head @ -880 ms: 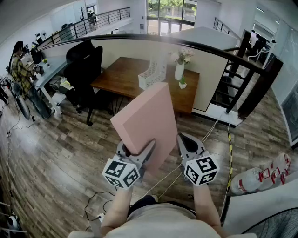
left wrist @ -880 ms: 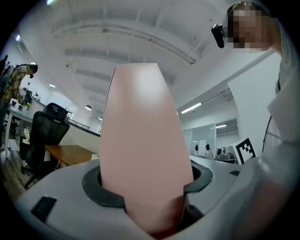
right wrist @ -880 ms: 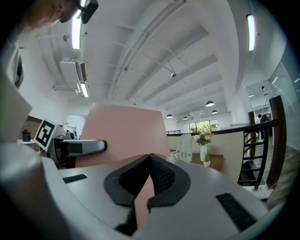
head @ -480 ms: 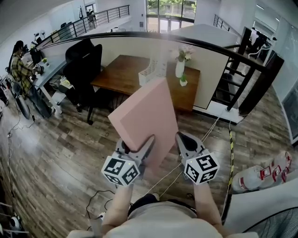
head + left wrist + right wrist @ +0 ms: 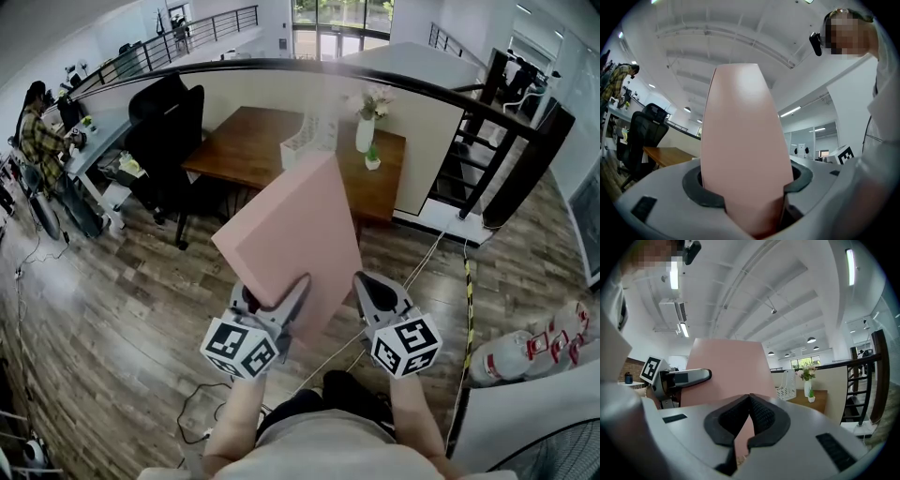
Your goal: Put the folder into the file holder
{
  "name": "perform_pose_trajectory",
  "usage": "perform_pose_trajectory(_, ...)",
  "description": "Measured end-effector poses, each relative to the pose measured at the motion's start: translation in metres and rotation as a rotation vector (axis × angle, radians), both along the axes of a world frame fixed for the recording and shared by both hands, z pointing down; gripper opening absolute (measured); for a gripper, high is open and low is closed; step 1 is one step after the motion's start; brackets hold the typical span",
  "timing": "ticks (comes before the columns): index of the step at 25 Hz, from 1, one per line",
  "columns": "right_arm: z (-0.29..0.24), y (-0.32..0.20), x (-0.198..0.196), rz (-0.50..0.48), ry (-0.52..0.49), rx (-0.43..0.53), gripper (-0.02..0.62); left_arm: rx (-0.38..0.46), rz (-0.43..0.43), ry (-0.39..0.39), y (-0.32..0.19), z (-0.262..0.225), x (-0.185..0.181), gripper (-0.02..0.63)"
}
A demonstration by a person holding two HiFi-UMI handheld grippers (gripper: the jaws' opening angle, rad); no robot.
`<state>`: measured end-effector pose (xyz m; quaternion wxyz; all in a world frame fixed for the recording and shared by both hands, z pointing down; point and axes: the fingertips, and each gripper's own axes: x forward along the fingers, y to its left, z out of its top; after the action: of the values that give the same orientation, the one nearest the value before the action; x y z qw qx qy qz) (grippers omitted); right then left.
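At nine o'clock a black high-backed office chair (image 5: 169,131) stands on the grey-brown plank floor (image 5: 103,309), just beside the left end of the brown wooden tabletop (image 5: 239,150). Nearer, at about seven o'clock, the left tool (image 5: 751,187) is clamped on the lower edge of the flat pale-pink card folder (image 5: 295,234). Its dark pads press both faces, and the folder rises from them tilted, its top toward twelve o'clock. The folder is in the air, well short of the tabletop, and it covers part of the white mesh plastic file holder (image 5: 306,141) standing there at twelve o'clock. Just right of the holder are a white vase with pale flowers (image 5: 365,134) and a small green potted plant (image 5: 373,160). At five o'clock the right tool (image 5: 749,398) hangs just beside the folder's right edge, jaws together on nothing. The folder looks light and fairly stiff — it stands up from a single grip at its bottom without drooping. Its faces seem smooth, so it could pivot or slip in the pads. A hold low on one edge leaves the far edge free to enter a slot. The mesh holder is probably light too and may shift if bumped, so the empty right tool could steady it.
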<state>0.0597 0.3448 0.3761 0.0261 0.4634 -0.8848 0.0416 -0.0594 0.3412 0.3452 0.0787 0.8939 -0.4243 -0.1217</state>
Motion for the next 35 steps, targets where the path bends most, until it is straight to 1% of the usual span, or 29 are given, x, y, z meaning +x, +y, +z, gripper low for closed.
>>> perform_pose_trajectory(6,0.004,-0.027,0.004,0.006,-0.014,-0.006,-0.002,-0.026,-0.021,0.004,-0.022,0.01,-0.004,0.328)
perform_pose_trajectory(12,0.006,-0.077,-0.004,-0.028,-0.026,-0.001,-0.002,-0.036,-0.042,0.005,-0.066,0.017,-0.007,0.328)
perform_pose_trajectory(17,0.01,-0.136,-0.001,-0.044,-0.037,-0.009,-0.002,-0.027,-0.066,-0.001,-0.118,0.016,-0.008,0.328)
perform_pose_trajectory(22,0.011,-0.204,-0.001,-0.084,-0.031,-0.027,-0.002,-0.026,-0.094,-0.002,-0.182,0.009,-0.007,0.328)
perform_pose_trajectory(30,0.001,-0.311,0.016,-0.12,-0.039,-0.011,-0.002,0.033,-0.132,-0.005,-0.281,-0.014,0.007,0.327)
perform_pose_trajectory(35,-0.004,-0.358,0.03,-0.132,-0.057,-0.002,-0.002,0.05,-0.146,-0.025,-0.322,-0.022,0.02,0.327)
